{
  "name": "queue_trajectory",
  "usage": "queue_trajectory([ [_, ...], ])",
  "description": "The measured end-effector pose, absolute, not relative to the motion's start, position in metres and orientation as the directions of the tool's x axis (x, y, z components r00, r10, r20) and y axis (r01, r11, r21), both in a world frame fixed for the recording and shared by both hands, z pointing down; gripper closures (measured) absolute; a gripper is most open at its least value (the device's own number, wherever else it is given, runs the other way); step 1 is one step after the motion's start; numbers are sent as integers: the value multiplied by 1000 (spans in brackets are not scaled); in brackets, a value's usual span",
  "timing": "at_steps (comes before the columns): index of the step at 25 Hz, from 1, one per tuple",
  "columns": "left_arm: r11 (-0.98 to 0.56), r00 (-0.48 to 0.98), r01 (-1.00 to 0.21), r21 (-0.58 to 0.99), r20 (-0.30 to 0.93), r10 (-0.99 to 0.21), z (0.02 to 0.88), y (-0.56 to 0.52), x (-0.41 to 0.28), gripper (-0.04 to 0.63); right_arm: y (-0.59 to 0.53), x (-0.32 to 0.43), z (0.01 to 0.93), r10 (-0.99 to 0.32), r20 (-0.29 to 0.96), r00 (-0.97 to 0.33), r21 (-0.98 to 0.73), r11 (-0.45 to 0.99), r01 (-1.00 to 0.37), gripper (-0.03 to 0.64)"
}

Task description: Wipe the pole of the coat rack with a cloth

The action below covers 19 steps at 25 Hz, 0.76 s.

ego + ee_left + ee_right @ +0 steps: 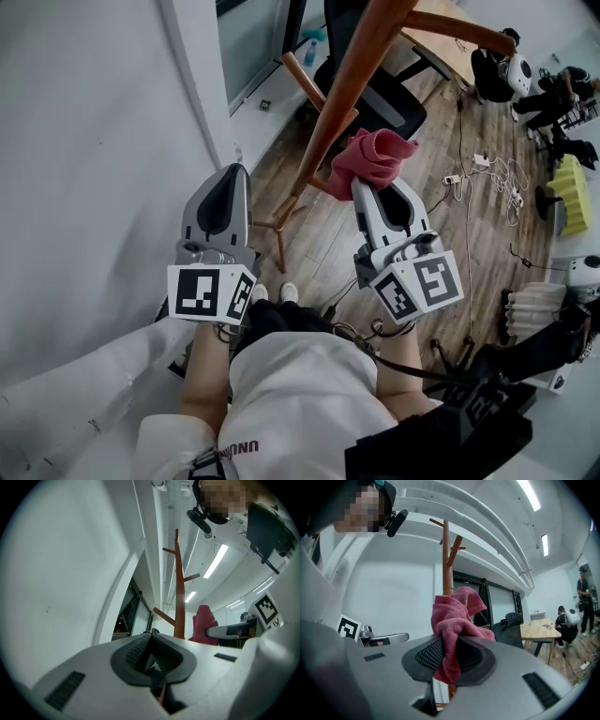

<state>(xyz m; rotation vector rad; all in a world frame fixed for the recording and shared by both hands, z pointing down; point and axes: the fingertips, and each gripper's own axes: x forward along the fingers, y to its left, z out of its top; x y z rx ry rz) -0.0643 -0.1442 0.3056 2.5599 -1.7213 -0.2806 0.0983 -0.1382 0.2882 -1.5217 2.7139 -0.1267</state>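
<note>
Nearest the head camera was the person's white shirt [300,394], and just past it the two marker cubes of the grippers. Beyond them the coat rack's wooden pole [342,89] slanted across the view, with a peg [302,80] branching off it. The right gripper [373,187] sat right at the pole; in its own view the jaws were closed down on a bunched pink cloth [452,616], a fold of it pinched between the ribbed pads [429,654] and the rest bulging above them. That cloth lay against the pole [447,564] on the side facing the gripper, low on the pole and far below its upper pegs.

The left gripper [230,173] hovered on the wall side of the pole, apart from it and touching nothing. Its own view showed the jaws pressed together with nothing between them, and the pole [178,597] rising just behind. An office chair [384,89] stood beyond the pole, and loose cables [478,173] lay on the wooden floor [469,262] on the pole's far side from the wall [94,141].
</note>
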Motion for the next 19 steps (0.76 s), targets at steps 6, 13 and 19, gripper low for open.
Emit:
queue_trajectory([
  [6, -386, 370, -913, 135, -128, -920, 305, -145, -63, 581, -140, 100, 289, -857, 15, -515, -86, 512, -855, 545],
  [13, -392, 377, -910, 136, -122, -918, 306, -147, -62, 581, -142, 100, 290, -860, 16, -509, -89, 506, -858, 545],
  [19, -392, 378, -910, 137, -118, -918, 306, -145, -62, 581, -141, 101, 289, -862, 22, -506, -86, 503, -860, 545],
])
